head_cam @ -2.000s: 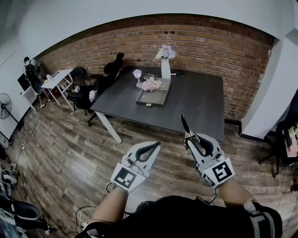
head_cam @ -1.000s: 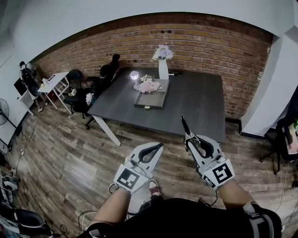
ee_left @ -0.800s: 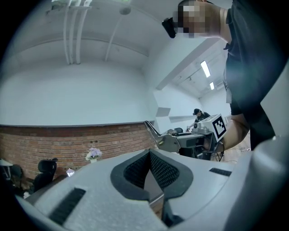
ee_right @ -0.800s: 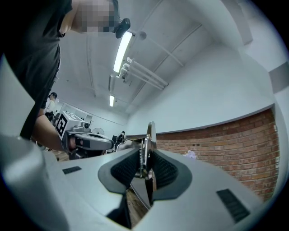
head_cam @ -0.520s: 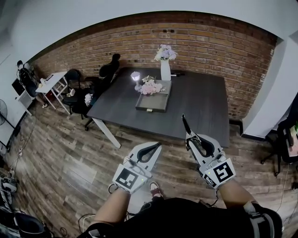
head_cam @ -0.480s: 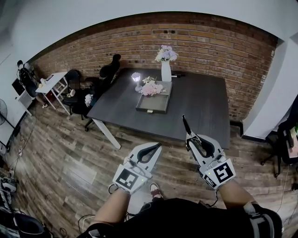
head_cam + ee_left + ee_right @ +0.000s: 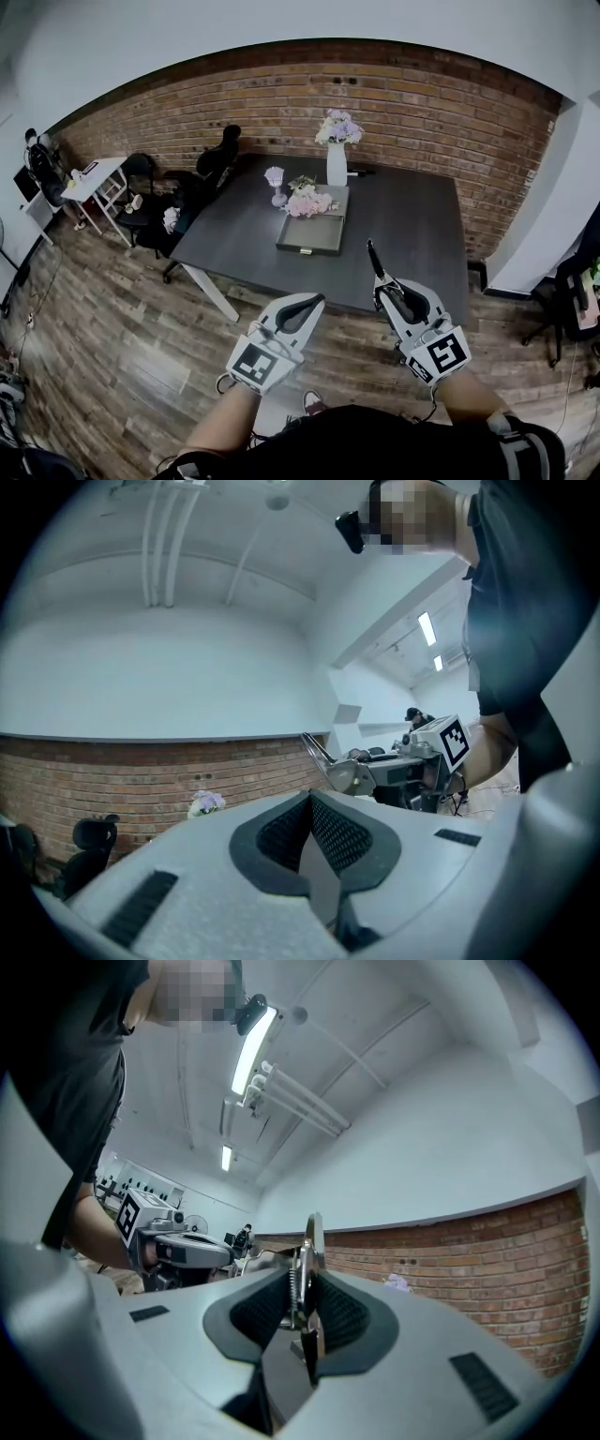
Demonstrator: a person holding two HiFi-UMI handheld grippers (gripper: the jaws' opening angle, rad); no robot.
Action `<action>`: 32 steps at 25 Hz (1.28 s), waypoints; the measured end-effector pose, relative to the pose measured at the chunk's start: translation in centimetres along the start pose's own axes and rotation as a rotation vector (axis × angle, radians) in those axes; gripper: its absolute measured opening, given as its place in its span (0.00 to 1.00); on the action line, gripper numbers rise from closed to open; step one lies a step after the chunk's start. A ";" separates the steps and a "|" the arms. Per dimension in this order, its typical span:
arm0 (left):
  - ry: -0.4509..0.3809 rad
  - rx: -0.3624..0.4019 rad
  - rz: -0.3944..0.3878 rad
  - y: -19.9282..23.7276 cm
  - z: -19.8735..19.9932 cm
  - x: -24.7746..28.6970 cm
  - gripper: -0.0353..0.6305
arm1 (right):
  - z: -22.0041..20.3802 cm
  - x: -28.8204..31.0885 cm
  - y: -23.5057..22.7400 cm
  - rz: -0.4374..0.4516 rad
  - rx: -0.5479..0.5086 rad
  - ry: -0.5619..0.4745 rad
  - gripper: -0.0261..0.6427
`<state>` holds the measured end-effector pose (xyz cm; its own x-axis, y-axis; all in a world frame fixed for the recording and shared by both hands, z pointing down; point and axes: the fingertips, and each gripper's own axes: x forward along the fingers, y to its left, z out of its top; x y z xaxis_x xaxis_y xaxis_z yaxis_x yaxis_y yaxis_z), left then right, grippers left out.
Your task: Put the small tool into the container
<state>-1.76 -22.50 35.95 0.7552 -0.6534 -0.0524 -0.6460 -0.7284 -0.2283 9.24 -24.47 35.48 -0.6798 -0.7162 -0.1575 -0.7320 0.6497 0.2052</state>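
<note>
My right gripper (image 7: 383,283) is shut on a small metal tool (image 7: 373,258) with a spring; the tool's thin dark end sticks up past the jaws. In the right gripper view the tool (image 7: 309,1252) stands clamped between the ribbed pads (image 7: 339,1316). My left gripper (image 7: 313,303) is shut with nothing in it, its pads (image 7: 339,832) pressed together. Both grippers hover over the wooden floor, short of the dark table (image 7: 403,225). The container, a grey open tray (image 7: 310,233), lies on the table well ahead of both grippers.
A white vase of flowers (image 7: 337,152) and pink flowers (image 7: 307,202) stand at the tray's far end. Black office chairs (image 7: 192,183) sit left of the table, a small white desk (image 7: 89,178) farther left. A brick wall (image 7: 422,112) runs behind.
Both grippers keep the same pose, the tool still clamped in the right one. The table and tray have shifted lower and slightly nearer in the head view.
</note>
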 end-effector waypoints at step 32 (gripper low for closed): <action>-0.054 -0.037 0.006 15.9 -3.7 -3.1 0.06 | -2.8 15.0 2.7 -0.012 -0.048 0.083 0.17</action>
<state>-14.76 -32.82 36.11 0.7554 -0.6467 -0.1059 -0.6537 -0.7321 -0.1919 -2.80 -34.23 36.34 -0.6637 -0.7437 -0.0802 -0.7357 0.6296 0.2498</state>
